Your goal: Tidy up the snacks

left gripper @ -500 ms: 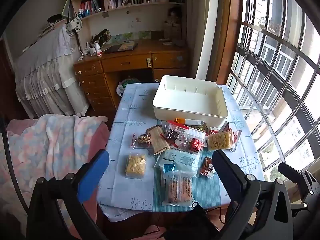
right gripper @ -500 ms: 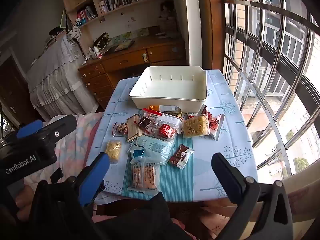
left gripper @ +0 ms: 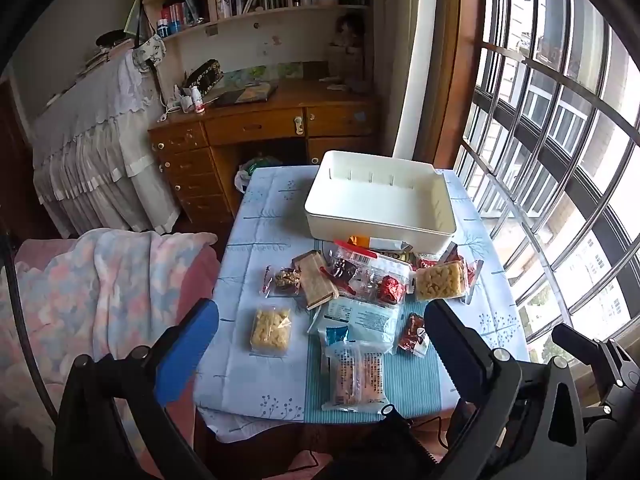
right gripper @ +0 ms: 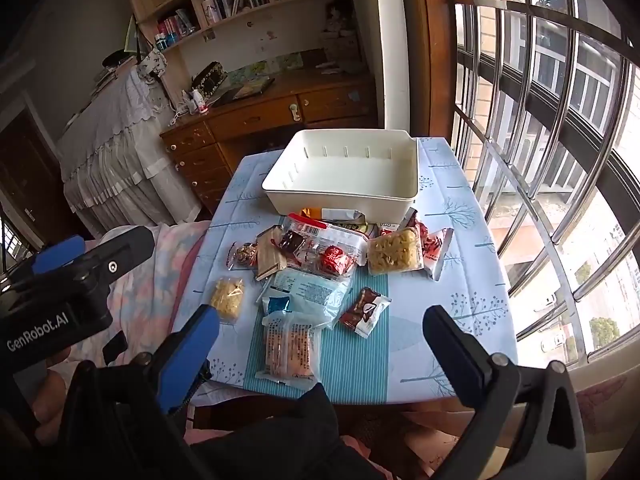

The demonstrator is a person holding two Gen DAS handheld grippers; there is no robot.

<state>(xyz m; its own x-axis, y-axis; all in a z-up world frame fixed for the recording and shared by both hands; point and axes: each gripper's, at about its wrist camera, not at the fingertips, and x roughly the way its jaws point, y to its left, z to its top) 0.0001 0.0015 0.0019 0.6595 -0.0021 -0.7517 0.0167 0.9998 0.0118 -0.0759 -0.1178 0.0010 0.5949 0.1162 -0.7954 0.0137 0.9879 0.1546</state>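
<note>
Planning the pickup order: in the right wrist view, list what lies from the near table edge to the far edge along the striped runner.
Clear cracker pack → small blue packet → pale blue pouch → clear bag with red sweets → white bin.

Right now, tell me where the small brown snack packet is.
In the right wrist view the small brown snack packet lies on the striped runner near the table's front, just right of the pale blue bag and apart from the white bin.
</note>
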